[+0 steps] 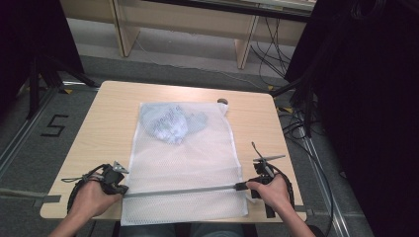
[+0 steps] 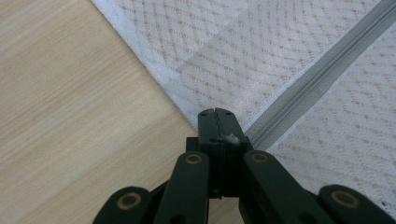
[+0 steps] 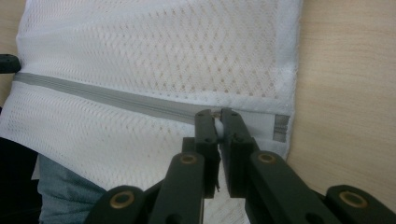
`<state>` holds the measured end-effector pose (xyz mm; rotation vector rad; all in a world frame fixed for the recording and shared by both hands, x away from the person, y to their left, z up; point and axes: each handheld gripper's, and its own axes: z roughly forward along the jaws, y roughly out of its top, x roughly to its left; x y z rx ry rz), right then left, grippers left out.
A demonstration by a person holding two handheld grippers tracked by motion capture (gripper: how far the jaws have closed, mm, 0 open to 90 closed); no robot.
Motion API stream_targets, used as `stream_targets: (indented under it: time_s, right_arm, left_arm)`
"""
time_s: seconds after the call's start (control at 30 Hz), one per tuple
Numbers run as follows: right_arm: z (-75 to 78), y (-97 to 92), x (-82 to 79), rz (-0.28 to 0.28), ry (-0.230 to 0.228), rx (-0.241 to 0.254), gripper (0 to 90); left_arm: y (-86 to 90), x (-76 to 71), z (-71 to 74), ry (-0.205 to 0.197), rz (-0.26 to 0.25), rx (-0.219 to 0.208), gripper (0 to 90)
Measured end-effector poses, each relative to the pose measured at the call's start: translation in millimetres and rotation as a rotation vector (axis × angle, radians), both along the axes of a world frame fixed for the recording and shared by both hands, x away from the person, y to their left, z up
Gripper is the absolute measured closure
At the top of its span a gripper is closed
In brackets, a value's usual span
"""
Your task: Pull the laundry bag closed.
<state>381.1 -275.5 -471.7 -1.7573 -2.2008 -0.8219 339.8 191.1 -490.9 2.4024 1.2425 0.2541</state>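
A white mesh laundry bag (image 1: 183, 158) lies flat on the wooden table (image 1: 108, 123), with pale blue-and-white clothing (image 1: 170, 123) bunched inside at its far end. A grey zipper (image 1: 183, 191) runs across the bag near the front edge. My left gripper (image 1: 123, 190) sits at the zipper's left end, its jaws shut (image 2: 215, 114) on the bag's edge with a bit of white fabric pinched between them. My right gripper (image 1: 239, 186) is near the zipper's right end, shut (image 3: 215, 114) on the small metal zipper pull. The zipper (image 3: 116, 98) looks closed along its length.
A small dark round object (image 1: 223, 102) rests by the bag's far right corner. The bag's front edge hangs over the table toward the person's jeans (image 3: 60, 196). Black curtains, tripod legs and floor cables (image 1: 296, 123) flank the table; wooden shelving stands behind.
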Motion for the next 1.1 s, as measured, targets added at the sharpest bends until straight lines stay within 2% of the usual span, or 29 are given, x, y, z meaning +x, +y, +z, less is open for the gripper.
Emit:
stream_targets:
  time_s: [0.03, 0.07, 0.1, 0.13, 0.17, 0.2, 0.23, 0.3, 0.4, 0.43, 0.5, 0.53, 0.57, 0.6, 0.63, 0.67, 0.7, 0.8, 0.83, 0.87, 0.9, 0.93, 1.0, 1.03, 1.07, 1.1]
  right_arm:
    - [-1.1, -1.7, 0.9, 0.026, -0.009, 0.016, 87.0]
    - [1.7, -0.1, -1.1, -0.005, 0.046, 0.017, 87.0]
    - [1.2, -0.3, -0.8, -0.008, 0.049, 0.004, 87.0]
    - [0.5, -0.3, -0.6, -0.011, 0.048, 0.006, 87.0]
    - [-1.7, -1.4, 0.1, 0.004, 0.017, 0.01, 87.0]
    - [0.3, -1.4, -1.0, -0.018, 0.047, -0.025, 87.0]
    - [-0.6, -2.2, -0.5, -0.01, 0.042, -0.009, 87.0]
    - [-1.4, -4.5, 0.3, 0.006, 0.025, -0.02, 87.0]
    - [-3.2, -6.2, 1.1, 0.011, 0.026, -0.023, 87.0]
    - [-4.9, -5.4, 2.1, 0.006, 0.0, -0.013, 87.0]
    - [-2.8, -5.6, 1.0, 0.011, 0.037, -0.01, 87.0]
    - [-3.6, -5.4, 0.9, -0.005, 0.025, -0.039, 87.0]
    - [-3.9, -4.7, 1.6, -0.002, 0.03, -0.017, 87.0]
    - [-5.2, -5.1, 2.1, 0.016, 0.012, -0.006, 86.9]
    - [-4.3, -5.1, 1.6, 0.005, 0.039, -0.029, 86.9]
    - [-4.4, -5.3, 1.5, 0.012, 0.038, -0.031, 86.9]
    - [-4.4, -5.4, 1.5, 0.015, 0.038, -0.034, 86.8]
    - [-4.9, -4.5, 2.2, 0.021, 0.005, -0.016, 86.5]
    - [-4.5, -4.6, 1.7, 0.015, -0.021, -0.015, 86.4]
    - [-2.9, -4.8, 1.6, 0.014, -0.026, -0.007, 85.3]
    - [-1.3, -5.0, 1.1, 0.01, -0.055, -0.012, 83.5]
    - [-1.8, -5.9, 2.6, 0.029, -0.114, 0.012, 79.6]
    - [3.8, -6.6, 1.9, 0.001, -0.168, 0.019, 75.7]
    - [6.3, -7.3, 2.3, -0.002, -0.21, 0.008, 74.2]
    - [8.2, -7.6, 2.4, -0.004, -0.219, 0.004, 73.1]
    - [10.1, -8.3, 2.4, -0.009, -0.22, -0.012, 72.3]
  left_arm:
    - [0.1, -0.1, 0.3, 0.001, -0.003, 0.002, 90.0]
    - [1.1, 0.0, 0.6, -0.002, -0.023, 0.007, 90.0]
    - [0.9, -0.1, 0.7, -0.001, -0.02, 0.006, 90.0]
    - [1.0, 0.0, 0.7, -0.001, -0.021, 0.006, 90.0]
    - [1.0, -0.1, 0.5, -0.002, -0.021, 0.005, 90.0]
    - [1.0, -0.1, 0.6, -0.002, -0.021, 0.006, 90.0]
    - [1.0, -0.1, 0.6, -0.002, -0.021, 0.006, 90.0]
    - [1.1, -0.1, 0.6, -0.002, -0.021, 0.005, 90.0]
    - [1.0, -0.3, 0.4, -0.004, -0.019, 0.003, 90.0]
    - [0.1, -0.2, 0.0, 0.0, 0.002, 0.0, 90.0]
    - [0.2, -0.1, 0.0, 0.0, 0.0, -0.001, 90.0]
    - [0.2, -0.2, 0.1, 0.0, 0.001, -0.002, 90.0]
    - [0.2, -0.5, 0.0, -0.005, 0.001, -0.004, 90.0]
    - [0.0, -0.7, -1.0, -0.015, 0.003, -0.015, 90.0]
    - [0.1, -0.7, -0.9, -0.013, 0.003, -0.014, 90.0]
    - [1.5, -0.3, 0.2, -0.003, -0.017, -0.003, 90.0]
    - [1.5, -0.3, 0.0, -0.005, -0.015, -0.005, 90.0]
    - [2.5, 0.8, 1.5, 0.02, -0.021, 0.002, 90.0]
    - [2.8, 0.7, 1.1, 0.015, -0.019, -0.006, 90.0]
    - [3.2, 0.9, 0.7, 0.012, -0.011, -0.012, 90.0]
    - [4.5, 1.7, 1.2, 0.022, -0.013, -0.012, 90.0]
    - [4.4, 1.3, 0.0, 0.015, 0.01, -0.028, 90.0]
    - [7.9, 1.8, 1.2, 0.008, 0.009, -0.007, 89.9]
    - [8.1, 1.6, 0.3, 0.002, 0.021, -0.016, 89.5]
    - [7.8, 1.8, -1.2, -0.013, 0.034, -0.03, 89.3]
    - [8.2, 1.6, 0.4, -0.012, 0.027, -0.007, 88.8]
